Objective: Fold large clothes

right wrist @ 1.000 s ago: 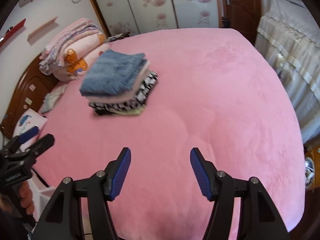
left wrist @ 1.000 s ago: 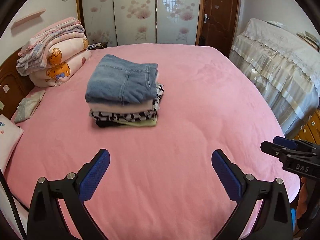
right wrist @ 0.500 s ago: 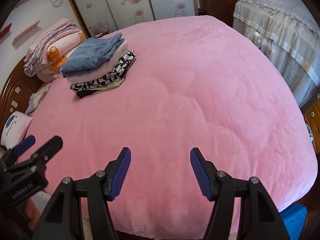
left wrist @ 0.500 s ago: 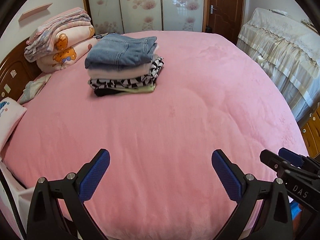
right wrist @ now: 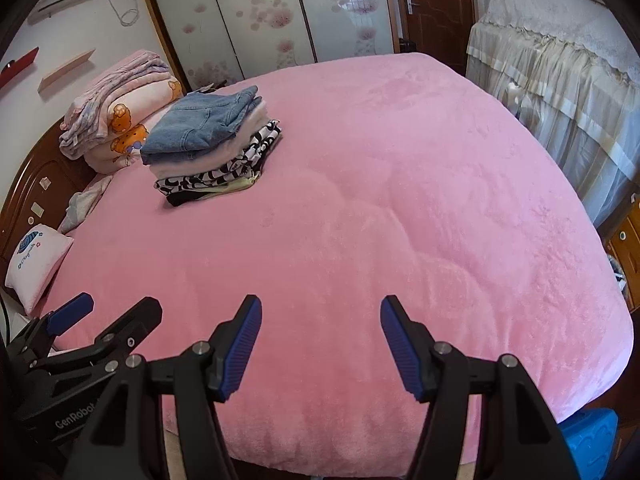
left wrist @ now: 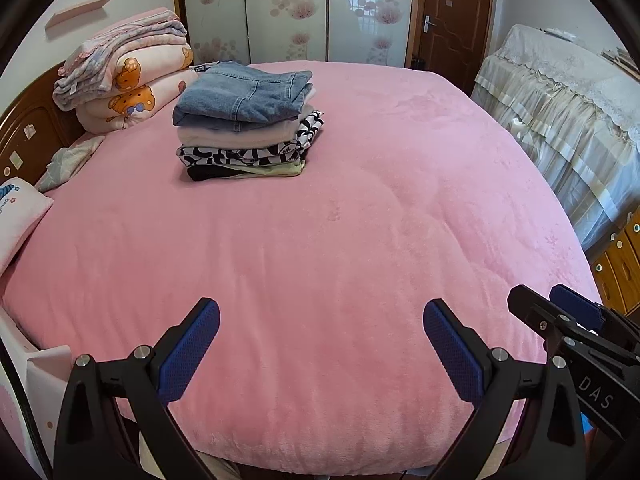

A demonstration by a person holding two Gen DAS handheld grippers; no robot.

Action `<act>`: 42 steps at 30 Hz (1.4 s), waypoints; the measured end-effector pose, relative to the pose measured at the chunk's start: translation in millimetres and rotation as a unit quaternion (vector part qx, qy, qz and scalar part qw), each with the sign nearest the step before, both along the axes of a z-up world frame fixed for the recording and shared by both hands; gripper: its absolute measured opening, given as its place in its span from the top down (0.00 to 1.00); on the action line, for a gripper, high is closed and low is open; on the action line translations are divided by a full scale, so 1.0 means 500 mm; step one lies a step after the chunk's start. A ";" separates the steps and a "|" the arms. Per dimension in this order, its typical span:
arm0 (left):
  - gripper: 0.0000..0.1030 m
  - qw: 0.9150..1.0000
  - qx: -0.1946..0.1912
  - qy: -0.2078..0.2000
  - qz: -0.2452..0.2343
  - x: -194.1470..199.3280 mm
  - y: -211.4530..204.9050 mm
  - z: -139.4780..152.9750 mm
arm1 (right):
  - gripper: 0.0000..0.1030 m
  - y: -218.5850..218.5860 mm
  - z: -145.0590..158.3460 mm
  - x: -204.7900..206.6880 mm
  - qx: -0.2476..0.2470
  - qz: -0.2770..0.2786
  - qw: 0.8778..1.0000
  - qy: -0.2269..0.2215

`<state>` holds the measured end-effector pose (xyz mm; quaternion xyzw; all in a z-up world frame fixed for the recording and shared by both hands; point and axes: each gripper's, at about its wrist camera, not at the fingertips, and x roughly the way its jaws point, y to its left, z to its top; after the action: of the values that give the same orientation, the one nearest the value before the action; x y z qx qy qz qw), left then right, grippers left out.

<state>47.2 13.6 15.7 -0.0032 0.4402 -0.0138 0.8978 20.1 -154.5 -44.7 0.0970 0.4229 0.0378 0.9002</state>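
At the far left, against the dark wooden headboard, lie a small white embroidered pillow and a rolled stack of pink bear-print quilts. Just to the right of the quilts, on the head end of the bed with the fuzzy pink blanket, sits the neat pile of folded clothes: faded blue denim jeans on top, a pale pink garment beneath, then a black-and-white patterned piece, with yellow-green and black layers at the bottom. The rest of the blanket is bare and smooth.

Over the near edge of the bed, the left gripper hangs with its blue-padded fingers spread wide, nothing between them. To its right the right gripper hangs likewise, fingers moderately apart and empty. Both are well apart from the clothes pile.

Farther right stand flower-printed sliding wardrobe doors, a brown wooden door, and a piece of furniture draped in cream lace cloth.
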 end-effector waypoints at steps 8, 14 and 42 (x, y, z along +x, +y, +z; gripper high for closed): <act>0.02 1.000 -0.005 0.005 0.003 0.000 0.003 -0.002 | 0.40 0.002 0.003 0.000 -0.001 0.002 1.000 -0.002; 0.02 1.000 -0.007 0.006 0.003 0.000 0.002 -0.002 | 0.40 0.001 0.003 -0.001 -0.001 0.002 1.000 -0.002; 0.02 1.000 -0.012 0.010 0.023 -0.009 0.018 -0.003 | 0.38 0.031 0.019 -0.007 -0.013 0.000 1.000 -0.016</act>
<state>42.7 22.6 14.2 -0.0243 0.4488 0.0010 0.8933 16.5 -138.9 -35.0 0.0849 0.4089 0.0344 0.9080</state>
